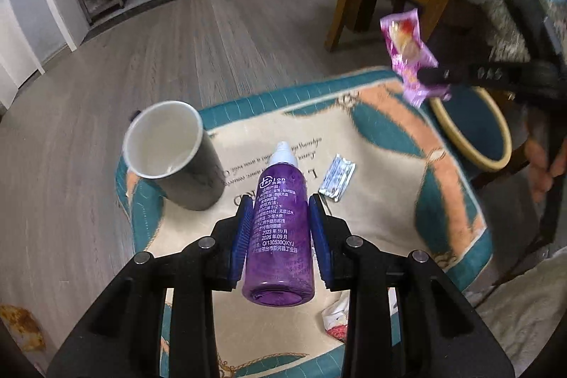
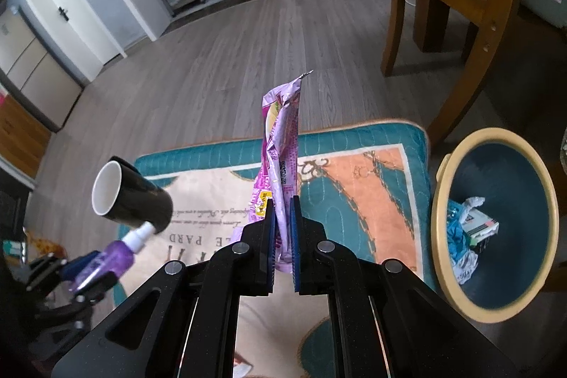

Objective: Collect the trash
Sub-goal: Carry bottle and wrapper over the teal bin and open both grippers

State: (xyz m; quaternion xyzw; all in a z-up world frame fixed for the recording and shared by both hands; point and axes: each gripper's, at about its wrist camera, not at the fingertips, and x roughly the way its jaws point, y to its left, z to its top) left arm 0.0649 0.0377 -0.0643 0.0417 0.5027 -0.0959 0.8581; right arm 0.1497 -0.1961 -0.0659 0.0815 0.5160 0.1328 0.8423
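Already the bin beside the rug holds some scraps, while the left gripper fingers clamp a purple bottle, the right gripper fingers pinch a pink wrapper, and a cup, foil packet and crumpled scrap remain on that rug.

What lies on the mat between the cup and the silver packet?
In the left wrist view, the purple bottle, held in the left hand-held gripper, sits between cup and packet.

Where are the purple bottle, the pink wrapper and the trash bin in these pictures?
purple bottle [image 1: 278, 236], left wrist view, on its printed label between the blue pads.
pink wrapper [image 2: 281, 144], right wrist view, on its upper half above the pads.
trash bin [image 2: 510, 135], right wrist view, on its cream rim.
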